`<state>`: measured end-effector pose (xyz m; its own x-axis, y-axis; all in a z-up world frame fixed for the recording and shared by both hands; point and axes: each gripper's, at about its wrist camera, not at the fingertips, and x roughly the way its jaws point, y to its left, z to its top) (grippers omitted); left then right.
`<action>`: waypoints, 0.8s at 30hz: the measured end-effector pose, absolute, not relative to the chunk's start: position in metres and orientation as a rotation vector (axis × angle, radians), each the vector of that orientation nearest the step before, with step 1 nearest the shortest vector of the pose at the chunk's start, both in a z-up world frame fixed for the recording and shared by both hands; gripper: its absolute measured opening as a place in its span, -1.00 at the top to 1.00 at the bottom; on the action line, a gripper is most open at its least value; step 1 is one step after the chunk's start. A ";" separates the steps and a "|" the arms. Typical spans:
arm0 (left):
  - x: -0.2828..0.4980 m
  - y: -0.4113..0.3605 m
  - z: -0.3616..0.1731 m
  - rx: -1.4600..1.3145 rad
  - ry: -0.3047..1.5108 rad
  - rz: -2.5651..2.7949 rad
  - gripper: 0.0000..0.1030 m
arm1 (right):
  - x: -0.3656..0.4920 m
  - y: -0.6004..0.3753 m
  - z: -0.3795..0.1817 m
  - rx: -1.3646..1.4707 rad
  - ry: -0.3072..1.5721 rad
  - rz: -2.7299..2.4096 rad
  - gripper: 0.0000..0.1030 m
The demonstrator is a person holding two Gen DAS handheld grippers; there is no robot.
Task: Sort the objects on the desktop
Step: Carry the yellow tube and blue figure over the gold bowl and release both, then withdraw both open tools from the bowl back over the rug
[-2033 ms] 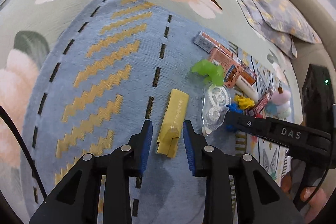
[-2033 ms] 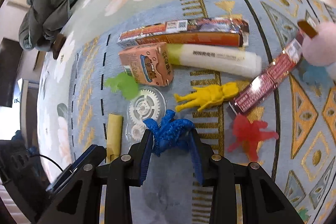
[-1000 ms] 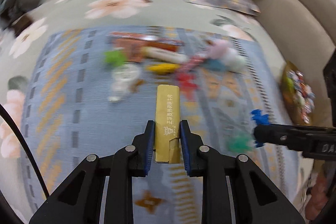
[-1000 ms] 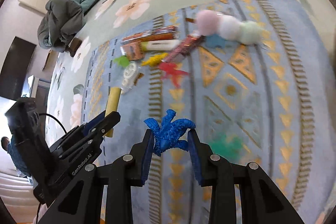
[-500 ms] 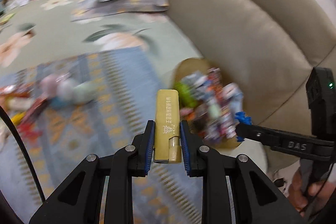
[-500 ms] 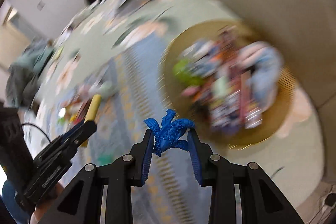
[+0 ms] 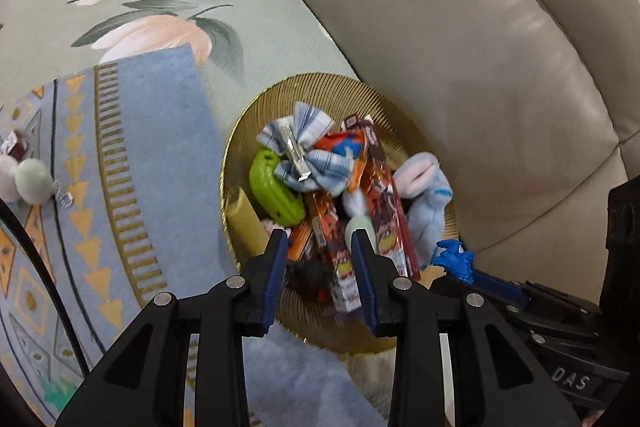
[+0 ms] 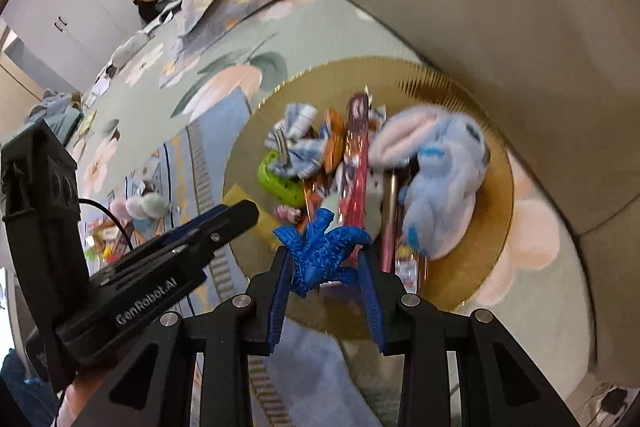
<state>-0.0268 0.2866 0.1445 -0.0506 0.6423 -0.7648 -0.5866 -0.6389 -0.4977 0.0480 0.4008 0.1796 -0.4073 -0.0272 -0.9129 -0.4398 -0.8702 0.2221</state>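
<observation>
My left gripper (image 7: 320,259) just released the yellow box (image 7: 244,223) into the gold tray (image 7: 320,87) (jaws apart); right gripper (image 8: 326,271) still clamps the blue figure (image 8: 324,251), which goes next

We can read only two markings. In the left wrist view the letters "DAS" stand in pale print on the black body of the right gripper (image 7: 456,261) — low at the right edge. In the right wrist view "GenRobot.AI" runs along the black arm of the left gripper (image 8: 236,213) — white on black. The snack packets (image 7: 380,203) in the gold plate (image 7: 320,87) carry print, but we cannot make out any of it.
</observation>
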 end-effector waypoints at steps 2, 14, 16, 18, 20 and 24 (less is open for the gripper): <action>-0.023 0.277 0.144 -1.369 -0.062 1.813 0.41 | 0.049 0.402 0.177 -1.550 0.652 2.355 0.37; -0.015 0.176 0.137 -1.482 -0.102 1.900 0.41 | 0.049 0.388 0.172 -1.592 0.734 2.347 -0.06; -0.014 0.151 0.131 -1.522 -0.112 1.931 0.41 | 0.048 0.378 0.175 -1.603 0.727 2.368 -0.06; -0.011 0.117 0.124 -1.586 -0.125 1.969 0.41 | 0.045 0.362 0.176 -1.619 0.712 2.397 -0.06; -0.006 0.091 0.118 -1.638 -0.125 2.003 0.41 | 0.043 0.341 0.175 -1.639 0.684 2.423 -0.06; -0.003 0.038 0.101 -1.756 -0.128 2.067 0.41 | 0.037 0.291 0.157 -1.773 0.623 2.419 -0.06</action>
